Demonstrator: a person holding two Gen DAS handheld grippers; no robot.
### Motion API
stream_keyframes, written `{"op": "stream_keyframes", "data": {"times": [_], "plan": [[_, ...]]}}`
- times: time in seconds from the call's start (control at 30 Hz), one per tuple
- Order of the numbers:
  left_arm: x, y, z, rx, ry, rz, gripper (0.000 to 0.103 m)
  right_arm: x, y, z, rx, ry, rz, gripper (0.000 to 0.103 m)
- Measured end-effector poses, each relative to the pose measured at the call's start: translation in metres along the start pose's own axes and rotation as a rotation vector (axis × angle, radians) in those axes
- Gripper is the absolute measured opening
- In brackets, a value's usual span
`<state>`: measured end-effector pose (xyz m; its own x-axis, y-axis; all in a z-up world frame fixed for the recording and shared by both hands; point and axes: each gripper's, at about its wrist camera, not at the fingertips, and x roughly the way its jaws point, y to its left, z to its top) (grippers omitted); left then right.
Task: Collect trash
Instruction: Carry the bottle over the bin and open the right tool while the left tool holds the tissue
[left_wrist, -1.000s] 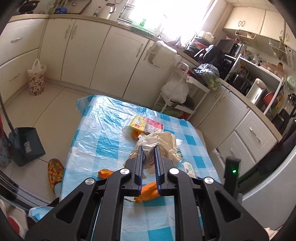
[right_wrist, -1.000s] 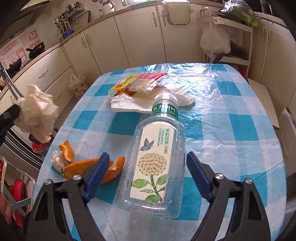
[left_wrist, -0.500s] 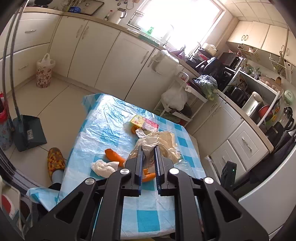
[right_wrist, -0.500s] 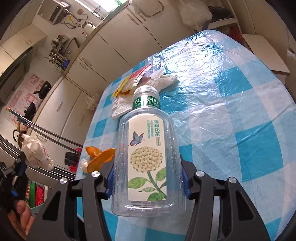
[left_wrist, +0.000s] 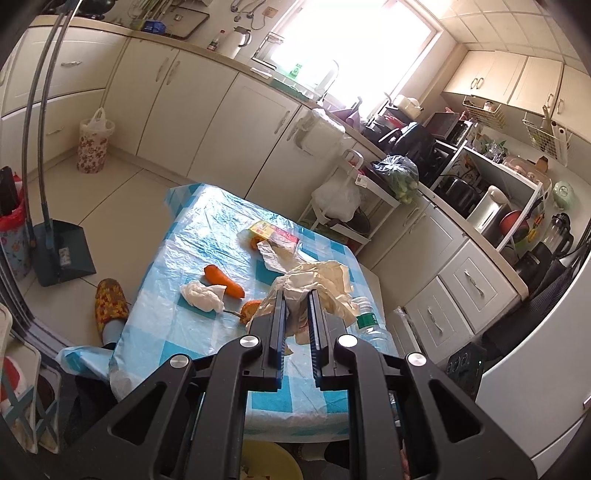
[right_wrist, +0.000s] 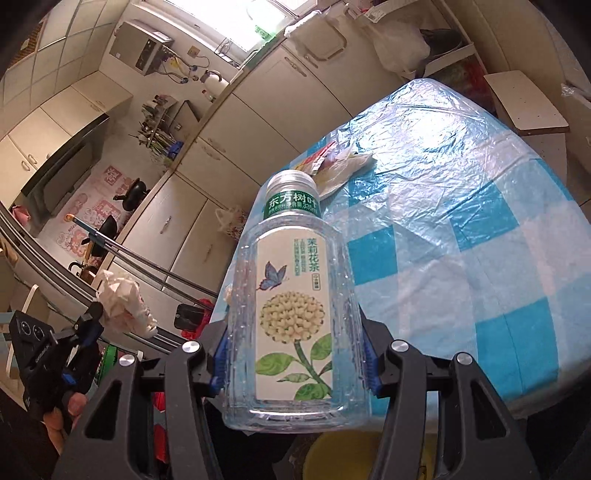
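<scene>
Now, off the near edge of the desk (right_wrist: 480, 184), I hold two pieces of trash at once. My right gripper (right_wrist: 291, 363) has just closed its fingers on the clear tea bottle (right_wrist: 293, 306), clamping its lower body from both sides; the bottle is clear of the cloth. My left gripper (left_wrist: 295, 325) has its fingers nearly together, pinched on a crumpled paper wad (left_wrist: 317, 280), seen from the right wrist view as a pale lump held out over the floor.

A yellow bin (right_wrist: 343, 454) shows just below both grippers, under the desk's near edge. To do this step well, I judge I should bring each load squarely over that rim before letting go, and keep the bottle's squeeze firm, since its smooth wall could slip.

The bottle's long axis runs along the fingers, with its silver cap (right_wrist: 291, 181) pointing away from me toward the desk's far edge. An orange peel (left_wrist: 223, 282) and a white tissue (left_wrist: 203, 295) remain near the desk's left edge.
</scene>
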<state>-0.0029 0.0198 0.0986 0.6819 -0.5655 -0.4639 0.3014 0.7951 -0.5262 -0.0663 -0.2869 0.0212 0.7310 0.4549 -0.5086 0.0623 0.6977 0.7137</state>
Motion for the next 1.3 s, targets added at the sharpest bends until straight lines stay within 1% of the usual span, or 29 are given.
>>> {"op": "stream_keyframes", "data": {"times": [0.17, 0.43, 0.7, 0.87, 1.2, 1.3], "plan": [[-0.019, -0.006, -0.009, 0.001, -0.005, -0.018, 0.011, -0.011, 0.005, -0.025, -0.017, 0.001, 0.001, 0.054], [-0.039, -0.010, -0.011, -0.001, -0.025, -0.042, 0.011, -0.022, 0.015, -0.061, -0.066, 0.035, -0.012, 0.054], [-0.050, -0.009, -0.012, -0.001, -0.036, -0.050, 0.011, -0.020, 0.023, -0.083, -0.109, 0.086, -0.013, 0.054], [-0.050, -0.009, -0.012, -0.001, -0.038, -0.051, 0.011, -0.015, 0.026, -0.093, -0.133, 0.123, -0.024, 0.054], [-0.060, -0.015, -0.011, 0.004, -0.045, -0.063, 0.011, -0.002, 0.030, -0.115, -0.190, 0.213, -0.095, 0.054], [-0.061, -0.015, -0.010, 0.003, -0.048, -0.066, 0.011, 0.001, 0.031, -0.121, -0.211, 0.226, -0.110, 0.055]]}}
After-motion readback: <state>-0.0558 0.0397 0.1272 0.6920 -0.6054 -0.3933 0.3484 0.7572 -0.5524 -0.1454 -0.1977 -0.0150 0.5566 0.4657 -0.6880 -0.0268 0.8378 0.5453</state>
